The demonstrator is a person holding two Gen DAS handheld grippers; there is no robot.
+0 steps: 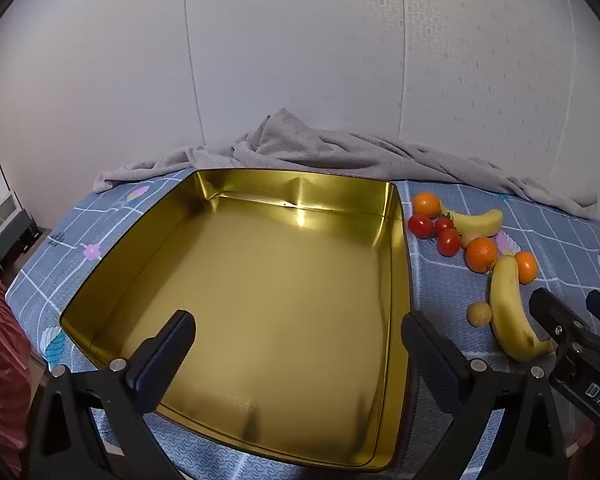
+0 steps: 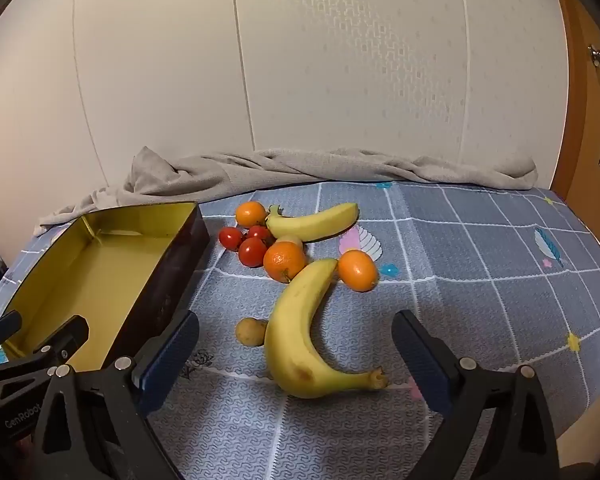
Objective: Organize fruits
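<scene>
A gold-lined tin box (image 1: 396,264) lies open and empty; my left gripper (image 1: 298,332) hovers open over its near part. To its right lie the fruits: a large banana (image 2: 296,332), a second banana (image 2: 316,222), three oranges (image 2: 284,261) (image 2: 357,271) (image 2: 251,213), three red tomatoes (image 2: 253,251) and a small yellowish fruit (image 2: 251,332). My right gripper (image 2: 296,340) is open, its fingers either side of the large banana's near half without touching it. In the left wrist view the large banana (image 1: 508,308) lies beside the right gripper (image 1: 572,312).
All rests on a bed with a blue checked sheet (image 2: 460,264). A grey blanket (image 2: 300,168) is bunched along the wall behind. A wooden door (image 2: 588,100) stands at the far right. The tin box (image 2: 112,280) sits left of the fruit pile.
</scene>
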